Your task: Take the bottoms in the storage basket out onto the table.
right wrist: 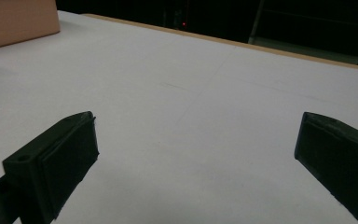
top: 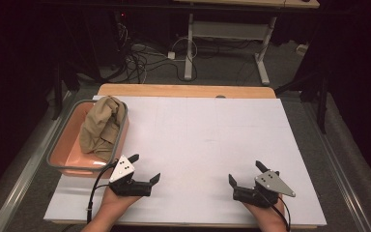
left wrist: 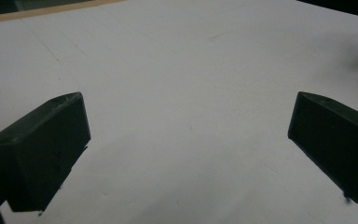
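Both tools gape empty: left tool point(top: 145, 170), right tool point(top: 245, 173) rest on counter point(top: 203, 140). My reach: left tool to tan cloth point(top: 101, 126) in pink basin point(top: 65, 154), pinching top fold, lifting straight over rim.

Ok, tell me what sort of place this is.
Probably a lab or recording room: a white-topped table with a tub holding a cloth, cables tangled on the floor, dark curtains around.

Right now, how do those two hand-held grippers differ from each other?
The left gripper sits right beside the pink tub that holds a tan cloth; the right gripper has only bare white tabletop around it. The left's grey plate points up the table, the right's toward the right edge. Both have open, empty jaws.
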`<action>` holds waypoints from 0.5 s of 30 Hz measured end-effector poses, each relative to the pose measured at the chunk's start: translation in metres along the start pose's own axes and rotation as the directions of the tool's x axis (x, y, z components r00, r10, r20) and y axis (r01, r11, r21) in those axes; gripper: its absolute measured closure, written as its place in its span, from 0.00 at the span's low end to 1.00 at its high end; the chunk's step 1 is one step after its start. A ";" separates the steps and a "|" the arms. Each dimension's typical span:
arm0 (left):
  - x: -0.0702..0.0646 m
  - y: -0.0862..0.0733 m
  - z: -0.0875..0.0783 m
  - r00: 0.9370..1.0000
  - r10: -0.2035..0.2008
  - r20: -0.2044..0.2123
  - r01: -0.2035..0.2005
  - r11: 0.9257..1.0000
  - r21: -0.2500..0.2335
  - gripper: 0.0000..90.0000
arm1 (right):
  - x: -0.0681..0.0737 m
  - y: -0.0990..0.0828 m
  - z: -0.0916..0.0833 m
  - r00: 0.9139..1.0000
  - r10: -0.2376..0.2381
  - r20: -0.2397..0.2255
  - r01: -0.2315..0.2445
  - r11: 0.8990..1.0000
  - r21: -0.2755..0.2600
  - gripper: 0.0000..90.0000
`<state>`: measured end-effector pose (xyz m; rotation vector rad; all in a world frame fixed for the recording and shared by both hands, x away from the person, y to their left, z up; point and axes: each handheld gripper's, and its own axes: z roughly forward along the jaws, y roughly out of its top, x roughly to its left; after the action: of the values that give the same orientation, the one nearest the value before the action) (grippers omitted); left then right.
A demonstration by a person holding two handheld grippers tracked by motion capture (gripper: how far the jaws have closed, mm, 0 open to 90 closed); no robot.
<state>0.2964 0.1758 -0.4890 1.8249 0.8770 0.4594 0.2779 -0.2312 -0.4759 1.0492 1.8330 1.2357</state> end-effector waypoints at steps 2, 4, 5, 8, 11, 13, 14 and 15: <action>-0.001 0.000 0.000 1.000 0.000 -0.005 0.000 1.000 0.001 0.00 | 0.000 0.000 -0.001 1.000 0.000 -0.002 0.000 1.000 -0.008 0.00; -0.001 0.000 0.000 1.000 -0.003 -0.003 0.003 1.000 0.002 0.00 | 0.000 0.000 -0.001 1.000 -0.012 0.000 0.012 1.000 -0.003 0.00; -0.001 0.000 0.000 1.000 0.000 0.000 0.000 1.000 -0.002 0.00 | 0.001 -0.001 -0.002 1.000 -0.020 0.004 0.020 1.000 -0.004 0.00; -0.001 0.000 0.001 1.000 -0.013 0.002 0.013 1.000 0.005 0.00 | 0.001 -0.001 -0.004 1.000 -0.011 -0.005 0.011 1.000 -0.013 0.00; -0.001 0.000 0.001 1.000 -0.013 0.010 0.013 1.000 0.003 0.00 | 0.001 -0.002 -0.005 1.000 -0.013 -0.002 0.013 1.000 -0.018 0.00; -0.002 0.000 0.000 1.000 -0.011 0.017 0.011 1.000 0.005 0.00 | 0.001 -0.002 -0.006 1.000 -0.001 0.002 0.001 1.000 -0.023 0.00; -0.002 0.000 0.000 1.000 -0.011 0.017 0.011 1.000 0.005 0.00 | 0.001 -0.003 -0.006 1.000 0.001 -0.001 -0.002 1.000 -0.027 0.00; -0.003 0.000 0.000 1.000 -0.011 0.021 0.010 1.000 0.010 0.00 | 0.001 -0.002 -0.006 1.000 0.005 -0.007 -0.005 1.000 -0.026 0.00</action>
<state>0.2939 0.1734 -0.4889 1.8298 0.8752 0.4292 0.2718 -0.2327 -0.4766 1.0368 1.8160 1.2641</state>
